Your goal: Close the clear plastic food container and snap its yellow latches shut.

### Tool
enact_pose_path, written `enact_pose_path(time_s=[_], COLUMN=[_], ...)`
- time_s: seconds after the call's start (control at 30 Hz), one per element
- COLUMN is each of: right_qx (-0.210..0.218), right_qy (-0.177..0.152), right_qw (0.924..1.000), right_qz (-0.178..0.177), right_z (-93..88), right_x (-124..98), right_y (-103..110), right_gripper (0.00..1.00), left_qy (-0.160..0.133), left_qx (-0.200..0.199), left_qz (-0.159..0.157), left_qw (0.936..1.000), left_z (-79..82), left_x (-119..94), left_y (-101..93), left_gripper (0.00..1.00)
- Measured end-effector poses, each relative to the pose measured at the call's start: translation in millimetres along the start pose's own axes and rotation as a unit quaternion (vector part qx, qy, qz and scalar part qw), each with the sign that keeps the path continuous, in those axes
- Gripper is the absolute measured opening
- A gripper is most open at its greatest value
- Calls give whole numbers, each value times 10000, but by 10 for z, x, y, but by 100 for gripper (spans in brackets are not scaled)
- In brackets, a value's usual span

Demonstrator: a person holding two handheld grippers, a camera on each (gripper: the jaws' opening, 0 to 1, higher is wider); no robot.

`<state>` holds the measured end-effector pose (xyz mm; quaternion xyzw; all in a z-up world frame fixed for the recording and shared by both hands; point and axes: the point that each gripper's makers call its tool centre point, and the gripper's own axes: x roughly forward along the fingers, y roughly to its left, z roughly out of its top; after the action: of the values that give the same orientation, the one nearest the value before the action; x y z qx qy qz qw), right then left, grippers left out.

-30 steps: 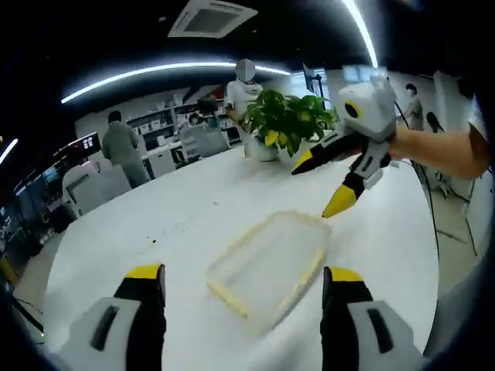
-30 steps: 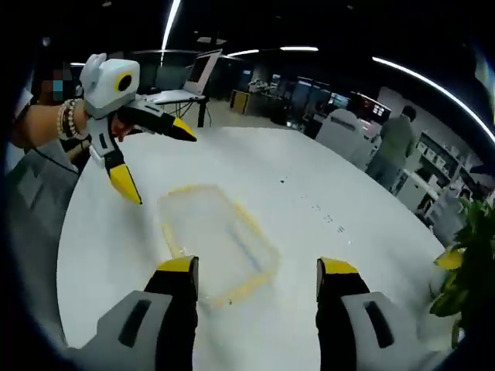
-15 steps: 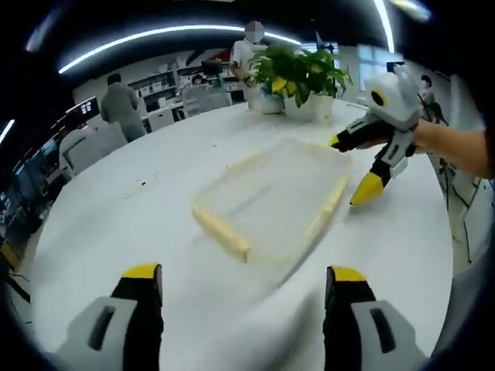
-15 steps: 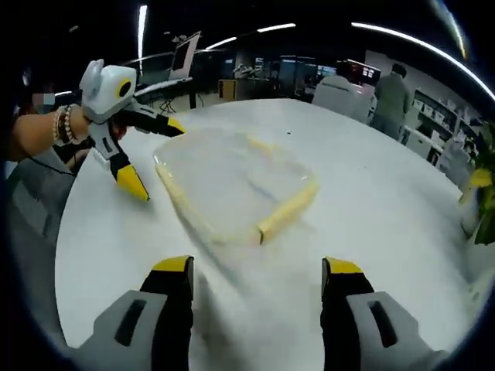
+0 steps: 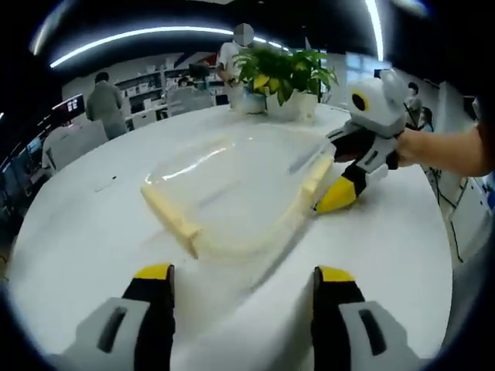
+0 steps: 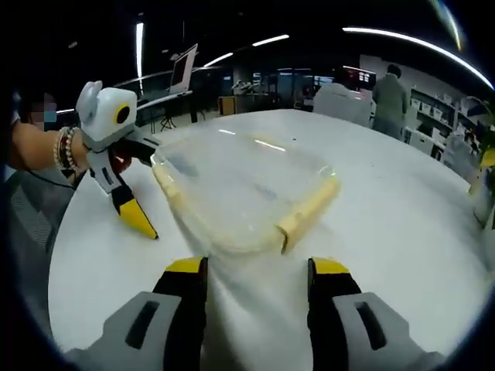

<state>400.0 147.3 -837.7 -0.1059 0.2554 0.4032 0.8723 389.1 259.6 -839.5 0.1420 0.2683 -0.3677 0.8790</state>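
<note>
Clear plastic food container (image 5: 236, 193) sits on the round white table (image 5: 93, 224), lid on top as far as I can tell. Yellow latches visible along its edges: one on the near left side (image 5: 172, 220), one on the right side (image 5: 315, 174). Blur keeps me from judging whether either is snapped.

Left gripper (image 5: 241, 297): jaws apart, nothing between them, hovering short of the container's near edge. Right gripper (image 6: 255, 290): jaws apart too, empty, aimed at the opposite side, with one latch (image 6: 309, 209) just ahead of it. In the left gripper view, the right gripper (image 5: 344, 174) straddles the right-hand latch, lower jaw tip just beside or touching it; contact uncertain.

Risks, as I judge them:
- Container is light and the table smooth. Pressing one latch from the side could slide the whole box away instead of snapping it. I should brace the far side.
- If the lid is not seated flat, the latch may miss its catch.
- Potted plant (image 5: 286, 73) stands beyond the container; a hard shove could send the box toward it.
</note>
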Motion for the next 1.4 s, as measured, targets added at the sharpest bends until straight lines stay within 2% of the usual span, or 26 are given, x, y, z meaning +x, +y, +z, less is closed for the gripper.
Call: enact_pose_path(time_s=[0.1,0.17,0.27,0.3,0.37,0.47,0.6,0.9,1.27,1.37,1.4], right_qx=[14,19,-45,-52,-104,-136,-279,-162,-149,-131,-108], right_qy=[-78,-102,-73,-75,-35,-21,0,-145,-300,-353,-364], right_qw=[10000,9999,10000,9999,9999,9999,9996,9997,9994,9993,9992], right_qz=[37,-62,-48,-56,-39,-42,-90,-60,-17,-73,-79], right_z=[10,10,25,28,40,77,131,311,514,537,542], right_x=[20,22,35,35,52,113,211,445,662,696,700], right_y=[13,-7,13,11,18,35,67,125,176,176,174], right_gripper=[47,44,43,42,42,41,40,35,28,27,27], left_qy=[-120,-117,-69,-47,-39,34,81,218,255,150,119], left_qx=[-73,-14,-40,-227,-340,-58,-123,2,-236,-793,-767], left_qz=[-99,19,254,150,158,270,360,661,1012,1095,1107], left_qw=[9999,9999,9996,9996,9993,9996,9992,9976,9943,9907,9908], left_z=[52,51,35,20,12,-9,-38,-78,-133,-137,-126], left_x=[47,32,8,-3,-6,-33,-64,-157,-222,-236,-242], left_y=[-14,44,177,169,204,244,354,712,1094,1148,1172], left_gripper=[60,55,36,35,33,32,31,28,25,23,23])
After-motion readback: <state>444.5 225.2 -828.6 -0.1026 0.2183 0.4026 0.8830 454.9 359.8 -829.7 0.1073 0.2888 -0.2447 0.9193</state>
